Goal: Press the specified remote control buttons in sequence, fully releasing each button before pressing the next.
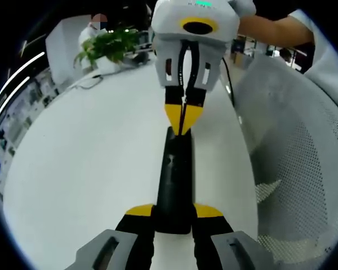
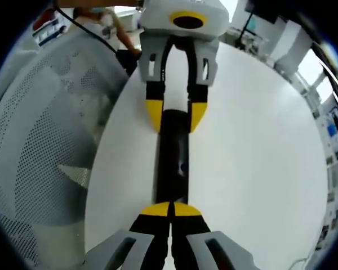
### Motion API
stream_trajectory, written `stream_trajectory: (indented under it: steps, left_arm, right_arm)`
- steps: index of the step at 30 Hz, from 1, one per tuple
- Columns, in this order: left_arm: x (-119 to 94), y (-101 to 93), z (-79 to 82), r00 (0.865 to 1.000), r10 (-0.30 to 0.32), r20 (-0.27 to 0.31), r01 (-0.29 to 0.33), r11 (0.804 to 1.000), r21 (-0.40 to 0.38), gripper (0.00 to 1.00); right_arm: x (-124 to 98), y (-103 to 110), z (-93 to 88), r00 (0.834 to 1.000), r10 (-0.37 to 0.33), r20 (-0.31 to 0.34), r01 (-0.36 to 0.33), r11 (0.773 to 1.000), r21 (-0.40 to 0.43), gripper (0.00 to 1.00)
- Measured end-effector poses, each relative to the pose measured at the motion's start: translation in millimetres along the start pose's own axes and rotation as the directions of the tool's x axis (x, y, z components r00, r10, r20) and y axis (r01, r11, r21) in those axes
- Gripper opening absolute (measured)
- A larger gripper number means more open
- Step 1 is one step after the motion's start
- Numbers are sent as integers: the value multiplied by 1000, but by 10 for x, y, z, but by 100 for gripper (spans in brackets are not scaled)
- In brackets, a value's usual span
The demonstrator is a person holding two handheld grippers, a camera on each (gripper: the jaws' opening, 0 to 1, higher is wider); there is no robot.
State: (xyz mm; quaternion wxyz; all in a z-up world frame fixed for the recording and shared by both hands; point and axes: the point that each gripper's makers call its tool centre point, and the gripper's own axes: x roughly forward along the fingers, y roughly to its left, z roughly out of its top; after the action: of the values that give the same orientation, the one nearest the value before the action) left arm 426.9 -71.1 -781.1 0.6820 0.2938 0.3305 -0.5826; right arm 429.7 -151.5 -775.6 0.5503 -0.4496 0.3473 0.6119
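Black remote lies flat on the white desk, lengthwise between my two grippers. My left gripper clamps one end of it, a yellow-tipped jaw on each long side. In the right gripper view that same gripper comes in from the top, straddling the remote at its far end. My right gripper has its yellow tips pinched together, nothing between them, sitting over the near end of the remote; whether they touch it I cannot tell. From the left gripper view the right gripper points down at the remote's far end. A perforated white chair stands just beside the desk, and a potted plant sits at the far edge.
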Motion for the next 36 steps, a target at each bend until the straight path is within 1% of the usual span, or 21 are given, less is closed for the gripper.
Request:
stream_trajectory:
  steps: [9, 15, 23, 26, 29, 36]
  left_arm:
    - [5, -3, 4, 1000, 2, -12, -2, 1000, 1, 24]
    - [8, -1, 5, 1000, 5, -20, -5, 1000, 5, 24]
    - [8, 2, -3, 1000, 4, -29, -4, 1000, 8, 24]
    - [7, 1, -1, 1000, 6, -31, -6, 1000, 14, 24]
    - [5, 3, -2, 999, 6, -32, -6, 1000, 14, 24]
    - [1, 7, -3, 999, 9, -35, -8, 1000, 13, 24]
  right_arm:
    - [-4, -9, -16, 1000, -22, 8, 22, 1000, 6, 0]
    - [-11, -1, -18, 999, -29, 18, 29, 1000, -7, 0]
    - [-19, 7, -4, 999, -36, 2, 36, 999, -29, 0]
    - [-55, 9, 4, 999, -43, 10, 43, 999, -23, 0]
    - [-116, 7, 50, 998, -51, 30, 51, 999, -18, 0]
    - [-170, -11, 99, 998, -63, 29, 64, 997, -33, 0]
